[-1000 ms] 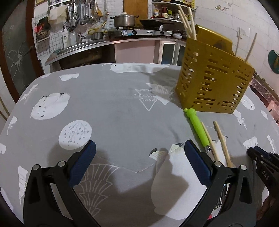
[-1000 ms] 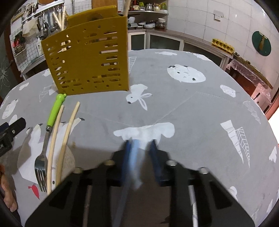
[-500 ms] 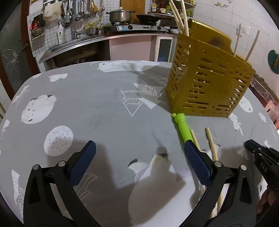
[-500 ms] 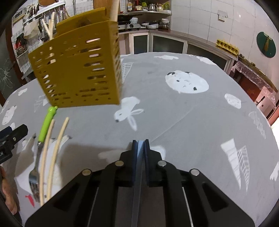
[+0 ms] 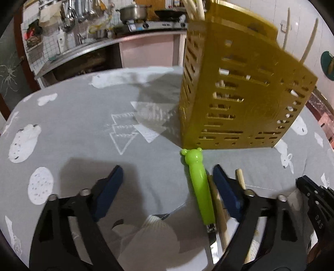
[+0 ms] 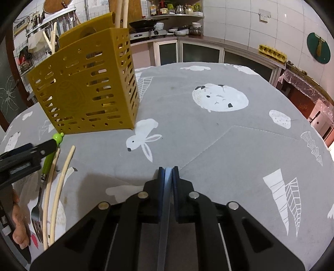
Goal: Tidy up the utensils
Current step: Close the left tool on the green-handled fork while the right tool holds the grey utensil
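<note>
A yellow perforated utensil holder (image 5: 240, 100) stands on the grey tablecloth, with chopsticks sticking out of it; it also shows in the right wrist view (image 6: 87, 91). A fork with a green bear handle (image 5: 198, 183) lies just in front of it, beside two pale chopsticks (image 6: 60, 183). My left gripper (image 5: 167, 187) is open and low over the cloth, its right finger (image 5: 225, 191) next to the green handle. My right gripper (image 6: 167, 173) is shut on a thin light-blue handle (image 6: 165, 208), whose far end is hidden.
The table (image 6: 229, 146) is covered by a grey cloth with white animal prints. A kitchen counter with a pot and stove (image 5: 133, 14) runs behind it. The person's hand (image 6: 18, 225) shows at the left edge of the right wrist view.
My left gripper has moved forward and right, up to the green fork handle and the holder. My right gripper has closed on the light-blue handle and lifted a little.
</note>
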Tool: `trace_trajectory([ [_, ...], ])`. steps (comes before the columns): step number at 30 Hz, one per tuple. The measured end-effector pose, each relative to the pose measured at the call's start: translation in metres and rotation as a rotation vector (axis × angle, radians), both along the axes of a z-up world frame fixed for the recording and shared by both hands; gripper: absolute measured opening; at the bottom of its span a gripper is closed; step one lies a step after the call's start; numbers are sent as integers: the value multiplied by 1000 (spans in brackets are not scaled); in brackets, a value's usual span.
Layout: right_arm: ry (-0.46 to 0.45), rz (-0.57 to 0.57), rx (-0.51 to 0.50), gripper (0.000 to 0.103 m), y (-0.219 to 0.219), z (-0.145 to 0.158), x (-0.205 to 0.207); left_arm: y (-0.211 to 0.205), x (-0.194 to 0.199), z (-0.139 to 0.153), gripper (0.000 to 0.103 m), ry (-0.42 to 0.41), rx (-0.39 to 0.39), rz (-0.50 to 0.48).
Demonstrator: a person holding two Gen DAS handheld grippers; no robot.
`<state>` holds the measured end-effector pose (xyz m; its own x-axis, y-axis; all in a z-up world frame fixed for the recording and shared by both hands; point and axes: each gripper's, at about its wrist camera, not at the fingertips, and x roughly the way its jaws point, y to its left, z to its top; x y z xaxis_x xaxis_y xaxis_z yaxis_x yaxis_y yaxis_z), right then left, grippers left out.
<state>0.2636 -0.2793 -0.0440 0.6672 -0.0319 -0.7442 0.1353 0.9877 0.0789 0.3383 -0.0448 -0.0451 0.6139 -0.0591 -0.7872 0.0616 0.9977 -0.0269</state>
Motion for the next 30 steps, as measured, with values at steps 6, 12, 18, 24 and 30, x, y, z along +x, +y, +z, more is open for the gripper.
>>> trace_trajectory([
  [6, 0, -1, 0, 8, 0, 0, 0, -3, 8, -2, 68, 13, 0, -2],
  [12, -1, -1, 8, 8, -1, -1, 0, -11, 7, -1, 45, 0, 27, -38],
  [18, -1, -2, 10, 8, 0, -1, 1, -6, 3, 0, 26, 3, 20, -53],
  [24, -1, -3, 11, 8, -1, -1, 0, -7, -7, 1, 23, 18, 27, -73],
  [30, 1, -3, 9, 8, -1, 0, 0, -10, -7, 2, 22, 35, 32, -66],
])
